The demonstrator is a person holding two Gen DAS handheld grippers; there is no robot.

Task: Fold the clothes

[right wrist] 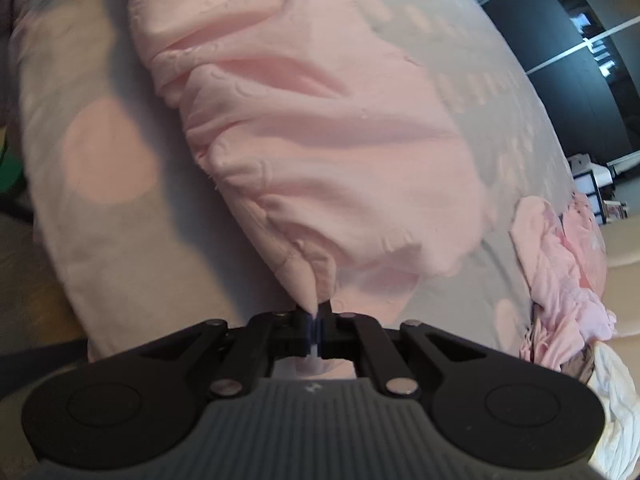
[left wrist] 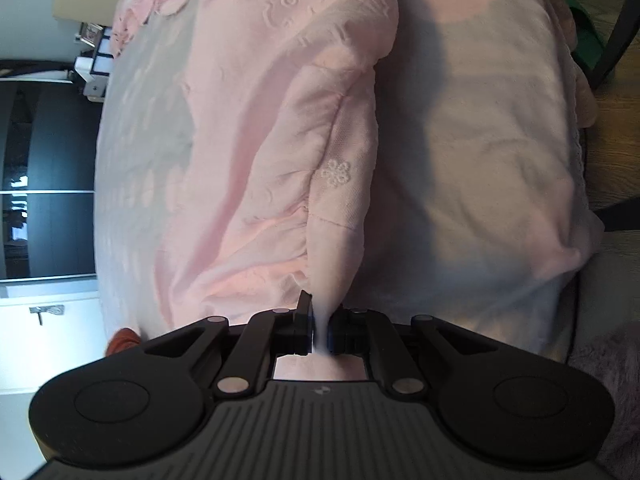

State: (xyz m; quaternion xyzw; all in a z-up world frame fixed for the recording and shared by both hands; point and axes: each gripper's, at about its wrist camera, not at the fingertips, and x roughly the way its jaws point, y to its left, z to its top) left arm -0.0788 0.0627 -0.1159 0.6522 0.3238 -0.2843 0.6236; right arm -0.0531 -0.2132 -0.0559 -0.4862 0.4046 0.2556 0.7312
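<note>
A pale pink garment (left wrist: pixel 272 128) with embossed flowers lies stretched over a grey bedspread with pink dots (left wrist: pixel 480 140). My left gripper (left wrist: pixel 320 330) is shut on a bunched corner of the garment, which rises taut from the jaws. The same garment shows in the right wrist view (right wrist: pixel 320 128), rumpled in long folds. My right gripper (right wrist: pixel 315 330) is shut on another pinched edge of it. Both grippers hold the cloth lifted above the bed.
A heap of other pink and white clothes (right wrist: pixel 560 272) lies at the right of the bed. A dark mirrored wardrobe (left wrist: pixel 44 184) stands beyond the bed. Wooden floor (left wrist: pixel 612 128) and a green object (left wrist: pixel 588 40) lie past the bed's edge.
</note>
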